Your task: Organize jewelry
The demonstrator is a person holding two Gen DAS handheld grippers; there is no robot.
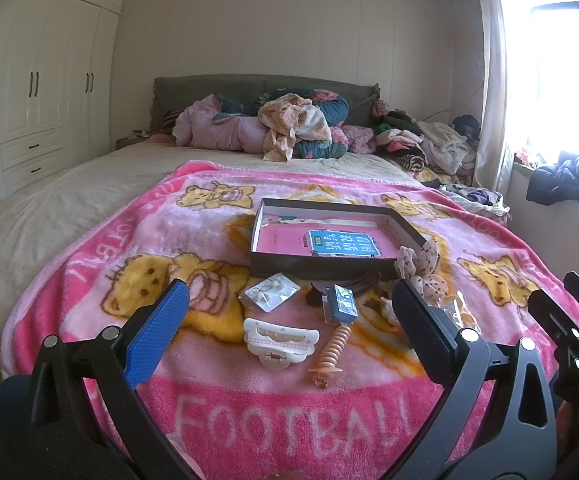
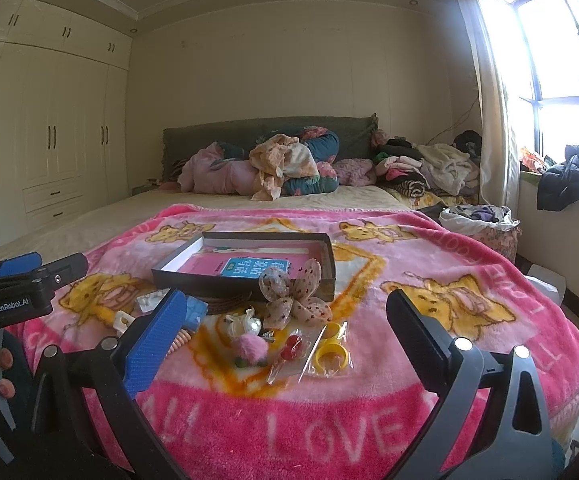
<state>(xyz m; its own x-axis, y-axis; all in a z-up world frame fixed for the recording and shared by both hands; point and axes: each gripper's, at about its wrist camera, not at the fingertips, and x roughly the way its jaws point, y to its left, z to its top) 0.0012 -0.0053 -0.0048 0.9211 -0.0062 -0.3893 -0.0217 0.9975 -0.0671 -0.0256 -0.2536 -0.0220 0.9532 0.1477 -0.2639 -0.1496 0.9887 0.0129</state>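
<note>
We judge the task barely begun: the dark box [image 1: 321,240] at centre frame holds only a pink booklet [image 1: 329,242], no jewelry. Left to right in the left wrist view, the earring card [image 1: 270,294], white hair claw [image 1: 279,340] and spiral hairpin [image 1: 335,344] lie on the pink blanket [image 1: 89,248]. The left gripper [image 1: 289,340] hovers low, fingers apart and empty. The right gripper [image 2: 285,344] hangs likewise, fingers apart, above the pompom clip [image 2: 249,350] and bagged yellow rings [image 2: 329,354].

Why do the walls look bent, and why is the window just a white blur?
Left wrist view: the lens curves the wardrobe and ceiling, and the window is blown out to white, hazing the curtain. Right wrist view: the same bending, window glaring, yet the box and blanket are evenly lit and fairly sharp.
</note>
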